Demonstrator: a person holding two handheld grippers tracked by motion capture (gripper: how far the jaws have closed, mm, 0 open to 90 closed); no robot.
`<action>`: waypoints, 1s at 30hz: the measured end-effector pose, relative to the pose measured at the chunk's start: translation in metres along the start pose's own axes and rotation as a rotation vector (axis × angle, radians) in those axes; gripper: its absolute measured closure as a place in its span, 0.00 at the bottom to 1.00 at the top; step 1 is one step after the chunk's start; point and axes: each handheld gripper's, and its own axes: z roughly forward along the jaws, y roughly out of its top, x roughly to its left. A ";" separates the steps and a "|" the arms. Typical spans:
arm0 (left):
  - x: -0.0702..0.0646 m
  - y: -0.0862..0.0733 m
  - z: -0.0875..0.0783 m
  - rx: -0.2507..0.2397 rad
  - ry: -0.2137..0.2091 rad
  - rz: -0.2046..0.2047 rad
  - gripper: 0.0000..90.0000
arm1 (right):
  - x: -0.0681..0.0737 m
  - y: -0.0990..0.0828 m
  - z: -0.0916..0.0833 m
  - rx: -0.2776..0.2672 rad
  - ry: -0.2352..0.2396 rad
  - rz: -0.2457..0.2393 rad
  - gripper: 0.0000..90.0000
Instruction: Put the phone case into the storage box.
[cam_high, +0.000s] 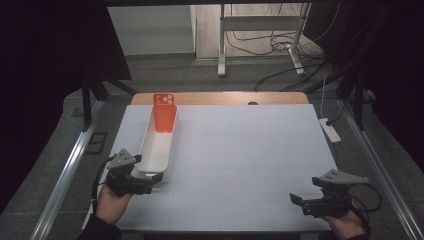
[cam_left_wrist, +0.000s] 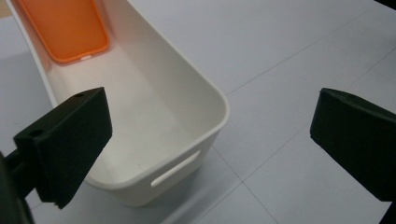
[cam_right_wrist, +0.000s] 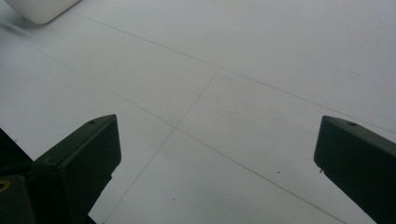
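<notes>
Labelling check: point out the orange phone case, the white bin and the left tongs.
orange phone case (cam_high: 164, 116), high view, middle of its back.
white bin (cam_left_wrist: 187, 98), left gripper view, inner side wall.
left tongs (cam_high: 156, 182), high view, midway between tips.

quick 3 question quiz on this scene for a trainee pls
1. True or false: the orange phone case lies in the white bin.
2. Which tool is nearer the bin: A) left tool B) right tool?
3. Fill in: both tools' jaws are ____.

Key: 1 true. 2 A, at the bin's near end with the slot handle. 3 open, holding nothing.
</notes>
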 end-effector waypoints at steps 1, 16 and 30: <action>0.000 -0.001 -0.001 0.000 0.002 0.001 0.00 | 0.000 0.000 0.000 0.000 0.000 0.000 0.01; -0.001 -0.018 -0.023 -0.017 0.029 -0.027 0.00 | 0.000 0.000 0.000 0.000 -0.003 0.001 0.01; -0.002 -0.031 -0.036 -0.027 0.053 -0.043 0.00 | 0.000 0.000 0.000 0.001 -0.005 0.001 0.01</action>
